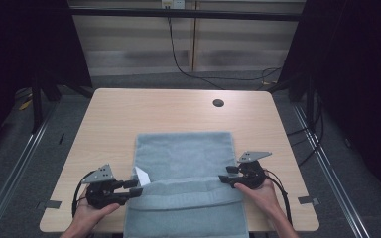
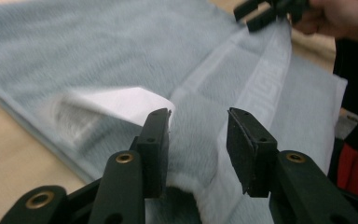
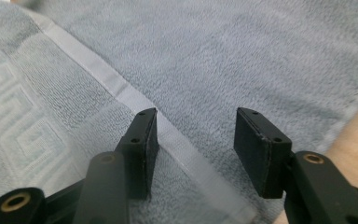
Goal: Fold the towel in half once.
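Towel (image 1: pixel 183 163) flat on the counter (image 1: pixel 114 114), near end folded up to mid-length, both tools released at the fold's edge.

Left tool (image 1: pixel 136 187) sits at the towel's left edge by the white label (image 1: pixel 143 174), right tool (image 1: pixel 224 179) at the right edge; jaws of both stand apart with cloth below them, nothing pinched. The woven hem band (image 3: pixel 135 100) runs under the right jaws, so the folded edge looks laid down. Judgement: fold is placed. To finish it well, back both tools out level and sideways so the pads don't drag the top layer, then check the hem lies straight across and the corners line up before regripping for the next fold.
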The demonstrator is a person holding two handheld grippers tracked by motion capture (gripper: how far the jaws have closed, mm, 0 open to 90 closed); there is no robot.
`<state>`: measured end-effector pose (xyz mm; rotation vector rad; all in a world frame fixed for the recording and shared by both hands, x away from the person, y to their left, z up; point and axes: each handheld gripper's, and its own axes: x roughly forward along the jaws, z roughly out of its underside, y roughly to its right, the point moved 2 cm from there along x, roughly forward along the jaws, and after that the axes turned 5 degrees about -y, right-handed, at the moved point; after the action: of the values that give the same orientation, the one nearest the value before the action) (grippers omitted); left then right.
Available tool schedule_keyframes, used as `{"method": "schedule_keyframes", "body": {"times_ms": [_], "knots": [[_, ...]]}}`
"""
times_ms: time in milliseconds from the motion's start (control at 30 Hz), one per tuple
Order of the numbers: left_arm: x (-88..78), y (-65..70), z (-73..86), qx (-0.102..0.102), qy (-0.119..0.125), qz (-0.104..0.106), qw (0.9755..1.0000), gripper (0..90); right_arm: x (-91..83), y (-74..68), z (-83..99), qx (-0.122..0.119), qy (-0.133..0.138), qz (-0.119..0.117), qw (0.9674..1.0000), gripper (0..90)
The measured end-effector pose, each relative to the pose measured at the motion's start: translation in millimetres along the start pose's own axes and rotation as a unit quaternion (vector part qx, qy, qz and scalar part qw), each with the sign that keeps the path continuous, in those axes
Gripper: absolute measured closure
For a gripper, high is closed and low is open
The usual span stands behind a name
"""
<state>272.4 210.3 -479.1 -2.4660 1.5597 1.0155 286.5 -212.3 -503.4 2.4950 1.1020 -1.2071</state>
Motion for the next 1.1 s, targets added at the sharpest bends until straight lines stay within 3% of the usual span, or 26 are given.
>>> {"method": "schedule_keyframes", "body": {"times_ms": [100,200,300,433,467,533,567,633,733,867,1100], "knots": [[11.3,-10.2,-7.5,0.0,-0.01,-0.016,0.9998,58.7,1.7,-1.1,1.0,-0.007,-0.003,0.005,1.0,48.7],[29.8,-18.0,-7.0,-0.008,-0.039,-0.028,0.9988,56.6,5.8,-1.8,4.5,-0.019,-0.017,0.01,0.9996,48.9],[41.6,-17.4,-3.6,0.002,-0.065,-0.039,0.9971,52.6,7.2,-4.1,6.2,-0.027,-0.018,0.015,0.9993,51.9],[44.6,-13.7,-0.3,0.012,-0.08,-0.036,0.9961,50.4,6.5,-9.4,6.0,-0.048,-0.02,0.026,0.9983,63.1],[44.9,-12.5,1.2,0.018,-0.083,-0.028,0.996,51.8,6.1,-10.7,6.0,-0.049,-0.02,0.022,0.9983,67.3],[46.1,-8.5,3.8,0.036,-0.095,-0.035,0.9942,58.9,5.5,-12.6,6.0,-0.052,-0.02,0.026,0.9981,71.6],[45.5,-6.9,4.2,0.036,-0.097,-0.027,0.9943,64.4,5.0,-13.2,5.8,-0.05,-0.019,0.023,0.9983,75.4],[43.2,-4.4,3.6,0.04,-0.095,-0.019,0.9945,75.9,3.5,-13.0,5.6,-0.046,-0.015,0.013,0.9988,81.9],[38.1,-3.4,2.7,0.033,-0.08,0.005,0.9963,86.3,-6.2,-12.8,3.9,-0.036,0.003,-0.005,0.9993,86.6],[30.6,4.1,1.6,0.028,-0.061,0.021,0.9975,88.3,-18.9,-17.2,2.6,-0.028,0.027,-0.021,0.999,87.3],[10.3,34.0,7.5,0.051,-0.037,0.051,0.9967,88.2,-56.5,-43.5,11.8,-0.035,0.071,-0.04,0.9961,86.8]]}}
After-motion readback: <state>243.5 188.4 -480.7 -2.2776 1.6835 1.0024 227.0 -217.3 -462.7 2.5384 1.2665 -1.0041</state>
